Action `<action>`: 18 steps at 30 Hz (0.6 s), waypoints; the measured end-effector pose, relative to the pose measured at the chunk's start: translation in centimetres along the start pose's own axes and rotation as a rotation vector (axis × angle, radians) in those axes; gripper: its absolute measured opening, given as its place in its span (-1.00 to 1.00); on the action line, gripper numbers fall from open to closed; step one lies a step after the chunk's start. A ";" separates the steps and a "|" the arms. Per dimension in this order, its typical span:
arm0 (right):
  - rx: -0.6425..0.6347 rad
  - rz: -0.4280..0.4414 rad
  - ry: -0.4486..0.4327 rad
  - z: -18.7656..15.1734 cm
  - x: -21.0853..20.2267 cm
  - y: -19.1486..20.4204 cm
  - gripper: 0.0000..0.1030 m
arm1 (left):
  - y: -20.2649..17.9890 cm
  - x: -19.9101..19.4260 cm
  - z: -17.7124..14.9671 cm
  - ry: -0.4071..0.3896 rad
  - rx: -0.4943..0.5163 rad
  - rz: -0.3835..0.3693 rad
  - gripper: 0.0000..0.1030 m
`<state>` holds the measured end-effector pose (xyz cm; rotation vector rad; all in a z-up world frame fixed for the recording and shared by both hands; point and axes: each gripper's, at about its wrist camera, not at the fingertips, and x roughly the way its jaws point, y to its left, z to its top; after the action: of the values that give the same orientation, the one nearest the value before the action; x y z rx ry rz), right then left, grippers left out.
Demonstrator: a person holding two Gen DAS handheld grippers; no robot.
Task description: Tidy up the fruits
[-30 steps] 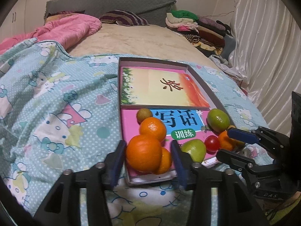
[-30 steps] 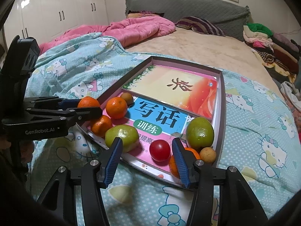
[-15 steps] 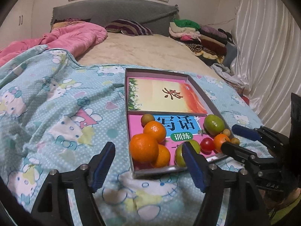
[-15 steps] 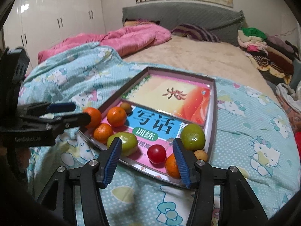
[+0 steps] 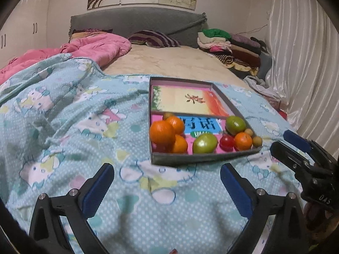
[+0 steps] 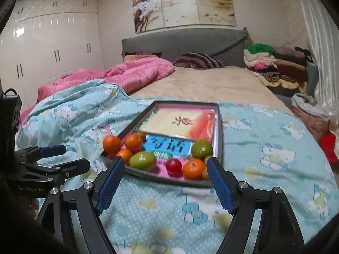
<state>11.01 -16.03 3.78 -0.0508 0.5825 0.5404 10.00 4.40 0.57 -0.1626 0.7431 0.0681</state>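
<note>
A shallow grey tray [image 5: 203, 158] lies on a blue cartoon-print blanket [image 5: 70, 127] spread over a bed, its fruit gathered along the near edge. At the tray's left, three oranges [image 5: 162, 132] sit bunched together, one riding on the others, with a small brown fruit [image 5: 168, 115] just behind them. A green fruit [image 5: 204, 143] rests near the middle, a red tomato [image 5: 226, 141] beside it, then a lone orange [image 5: 243, 140] flanked by two small brown fruits. A second green fruit [image 5: 235, 124] sits farther back on the right. Two colourful booklets [image 5: 188, 100] line the tray floor. The left gripper [image 5: 167, 182] hangs over bare blanket on the near side of the tray, its jaws having just been opening, now spread wide with nothing between them. The right gripper [image 6: 165, 180] frames the tray's near edge, its jaws also just opened and gripping nothing.
</note>
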 end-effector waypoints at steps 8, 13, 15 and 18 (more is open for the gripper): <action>0.004 -0.035 0.013 -3.1 -1.8 1.1 0.60 | -0.7 -1.1 -2.7 -0.003 0.013 0.033 0.97; 0.054 -0.080 0.033 -5.3 -2.9 0.7 0.60 | -0.8 -1.4 -4.3 0.028 -0.010 0.014 0.97; 0.051 -0.103 0.044 -6.2 -3.2 0.7 0.60 | -1.1 -1.7 -4.9 0.032 -0.004 0.016 0.97; 0.061 -0.115 0.059 -7.4 -3.7 0.6 0.60 | -1.5 -1.8 -5.6 0.037 0.006 0.018 0.97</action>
<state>4.39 -18.72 -0.39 -0.0421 0.6490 0.4100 5.11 2.01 -2.03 -0.1518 0.7815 0.0800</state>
